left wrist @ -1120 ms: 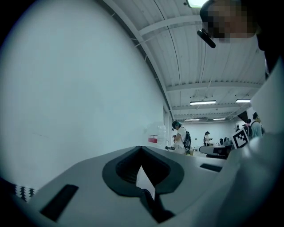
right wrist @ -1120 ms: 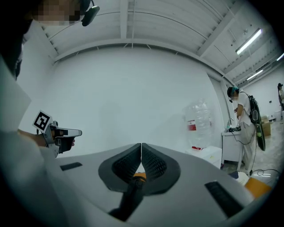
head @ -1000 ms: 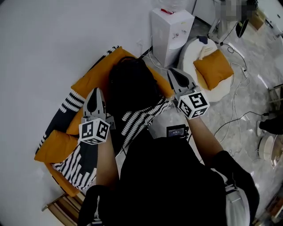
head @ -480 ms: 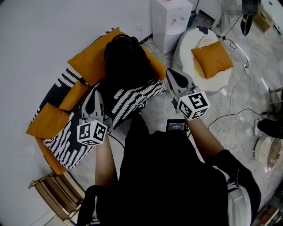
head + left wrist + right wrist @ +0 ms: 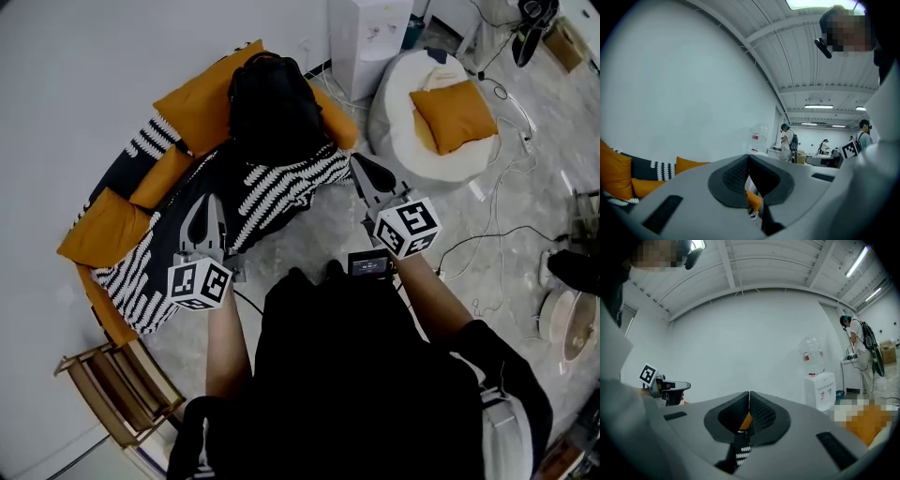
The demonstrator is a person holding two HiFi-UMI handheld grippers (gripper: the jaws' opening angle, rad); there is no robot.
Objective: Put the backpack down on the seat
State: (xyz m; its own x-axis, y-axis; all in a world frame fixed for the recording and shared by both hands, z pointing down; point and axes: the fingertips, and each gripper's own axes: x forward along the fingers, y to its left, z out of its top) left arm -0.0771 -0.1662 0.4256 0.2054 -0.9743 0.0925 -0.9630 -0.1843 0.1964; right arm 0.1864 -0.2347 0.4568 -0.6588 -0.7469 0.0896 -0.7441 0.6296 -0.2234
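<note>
Head view, looking steeply down: the black backpack (image 5: 272, 108) stands upright on the low sofa with orange cushions (image 5: 192, 108), at about eleven o'clock from the picture's centre. Its back is against the orange backrest. Its base is on the black throw with white zigzag marks (image 5: 272, 192) that drapes the seat and hangs over its front. Neither tool touches the backpack.

The left gripper (image 5: 207, 208) shows at nine o'clock from the centre, over the front edge of the throw. It lies at seven o'clock from the backpack and apart from it. The right gripper (image 5: 360, 167) shows at one o'clock from the centre, above the grey marbled floor (image 5: 506, 216). It is at four o'clock from the backpack, just off the sofa's near corner. Both grippers point toward the sofa and the white wall behind it.

In the left gripper view the ribbed pads (image 5: 736, 176) meet at their tips with nothing caught between them. A scrap of orange cushion beyond shows through the small gap lower down. In the right gripper view the pads (image 5: 761, 416) are likewise pressed together and empty. Orange fabric and a strip of the throw are visible past them.

A loose orange cushion (image 5: 98, 230) lies at the sofa's nine o'clock end. A white water dispenser (image 5: 368, 37) stands at twelve o'clock against the wall. Beside it, at one o'clock, a white round beanbag (image 5: 398, 122) carries an orange square pillow (image 5: 457, 114). A wooden folding chair (image 5: 112, 394) leans at seven o'clock near the wall.
</note>
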